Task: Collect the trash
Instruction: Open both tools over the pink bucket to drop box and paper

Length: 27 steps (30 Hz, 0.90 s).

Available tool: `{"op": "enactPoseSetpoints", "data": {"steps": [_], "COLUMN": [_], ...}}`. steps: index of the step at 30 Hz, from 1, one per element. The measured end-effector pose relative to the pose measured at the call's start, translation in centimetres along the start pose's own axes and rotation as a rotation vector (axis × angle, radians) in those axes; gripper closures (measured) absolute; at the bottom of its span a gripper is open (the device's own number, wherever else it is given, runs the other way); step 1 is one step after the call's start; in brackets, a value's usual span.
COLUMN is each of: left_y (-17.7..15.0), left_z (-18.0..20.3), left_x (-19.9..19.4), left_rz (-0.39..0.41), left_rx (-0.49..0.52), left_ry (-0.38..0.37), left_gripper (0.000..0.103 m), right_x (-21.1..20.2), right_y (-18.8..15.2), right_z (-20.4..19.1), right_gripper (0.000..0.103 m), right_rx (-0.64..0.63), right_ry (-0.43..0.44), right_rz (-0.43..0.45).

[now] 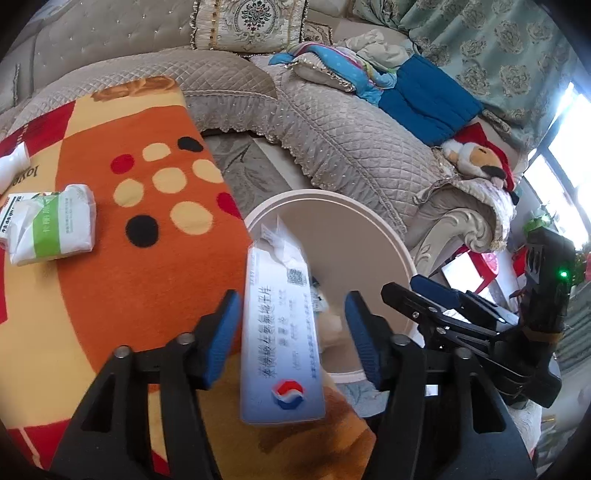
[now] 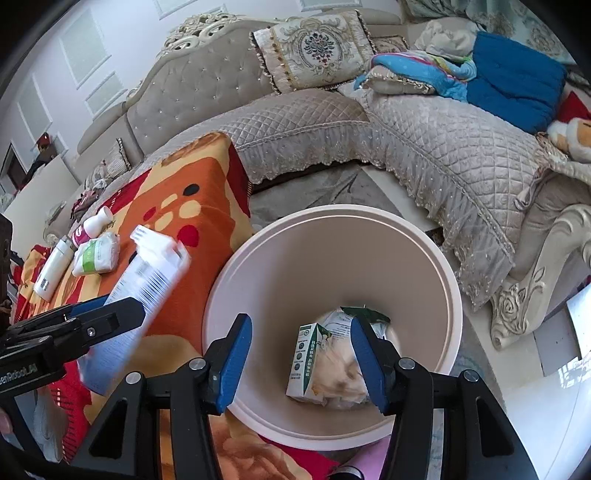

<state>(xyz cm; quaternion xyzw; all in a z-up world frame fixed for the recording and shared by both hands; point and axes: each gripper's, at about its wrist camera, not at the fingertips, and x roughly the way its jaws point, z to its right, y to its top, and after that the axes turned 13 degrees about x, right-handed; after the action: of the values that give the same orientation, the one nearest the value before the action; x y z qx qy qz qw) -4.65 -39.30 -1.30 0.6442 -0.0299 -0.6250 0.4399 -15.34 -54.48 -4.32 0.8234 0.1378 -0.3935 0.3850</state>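
Medicine box (image 1: pixel 282 332), pale blue and white with printed characters and a red-and-blue logo, is being shown blurred in the lower centre of the left wrist view. It is lying lengthwise between the fingers of the left gripper (image 1: pixel 291 299), and its far end is reaching over the rim of the waste bin (image 2: pixel 325 258). The jaws are being held wide apart. A clear gap is being shown to the finger on the frame's right, and contact with the other finger cannot be told.

In the right wrist view, the right gripper (image 2: pixel 301 321) is being held spread and empty above the bin's mouth. At the bottom of the bin, a green-and-white drink carton (image 2: pixel 304 362) is being seen among crumpled wrappers.

Left of the bin, an orange spotted blanket (image 1: pixel 147 258) is being used as the work surface. A tissue pack (image 1: pixel 55 225) with a green band and a white bottle (image 1: pixel 13 162) are being shown on it at the left edge, well apart from the box.

Beyond, a quilted grey sofa (image 1: pixel 351 147) is being seen across the upper frame. It is carrying an embroidered cushion (image 1: pixel 247 22), a blue padded cloth (image 1: pixel 424 99) and a plush toy (image 1: pixel 476 155).
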Motion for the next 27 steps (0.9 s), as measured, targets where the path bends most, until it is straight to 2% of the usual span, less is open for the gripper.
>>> {"op": "enactPoseSetpoints", "data": {"steps": [5, 8, 12, 17, 23, 27], "left_y": [0.0, -0.5, -1.5, -3.3, -3.6, -2.5], "left_z": [-0.1, -0.3, -1.0, -1.9, -0.9, 0.7], "left_x": [-0.4, -0.8, -1.7, -2.1, -0.8, 0.8], "left_rz": [0.004, -0.006, -0.012, -0.046, -0.071, -0.062], "left_rx": [0.002, 0.001, 0.001, -0.005, -0.012, 0.0], "left_ry": [0.0, 0.026, 0.065, 0.069, 0.014, -0.068], "left_gripper": [0.043, 0.043, 0.043, 0.043, 0.043, 0.043], "right_x": [-0.2, -0.3, -0.6, -0.8, -0.5, -0.7], "right_y": [-0.3, -0.6, -0.8, -0.7, -0.6, -0.5], "right_z": [0.1, -0.3, -0.5, -0.3, -0.2, 0.3], "right_gripper": [0.049, 0.049, 0.048, 0.046, 0.046, 0.046], "right_rx": [0.004, -0.008, -0.01, 0.003, 0.011, 0.013], "right_ry": [0.005, 0.006, 0.012, 0.009, 0.012, -0.004], "right_rz": [-0.011, -0.017, -0.015, -0.013, -0.019, -0.011]}}
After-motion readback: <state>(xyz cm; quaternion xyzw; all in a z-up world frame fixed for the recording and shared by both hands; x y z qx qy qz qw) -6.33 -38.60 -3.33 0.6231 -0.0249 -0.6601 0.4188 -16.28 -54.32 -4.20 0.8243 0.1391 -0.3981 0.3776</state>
